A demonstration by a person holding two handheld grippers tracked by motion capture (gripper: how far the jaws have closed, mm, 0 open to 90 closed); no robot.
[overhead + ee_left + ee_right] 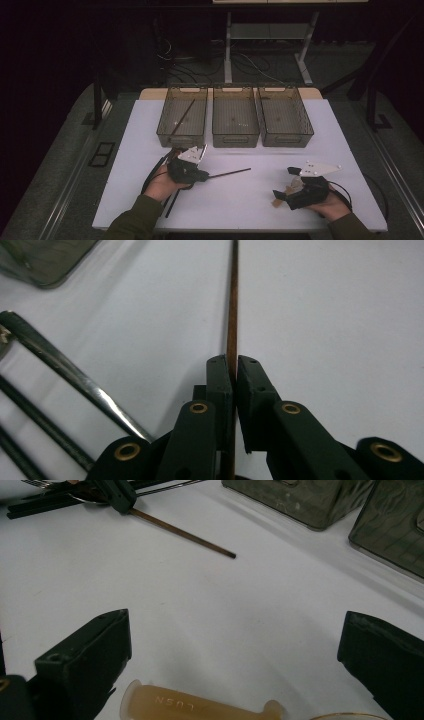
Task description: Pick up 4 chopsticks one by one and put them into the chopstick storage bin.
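Spreading wide under dim room light, the matte white table (280,200) carried three ribbed translucent bins (235,123). Just before the left bin, the left gripper (234,371) pinched a thin brown stick (232,315) between nearly closed jaws. Farthest from that bin, the right gripper (235,645) gaped empty.
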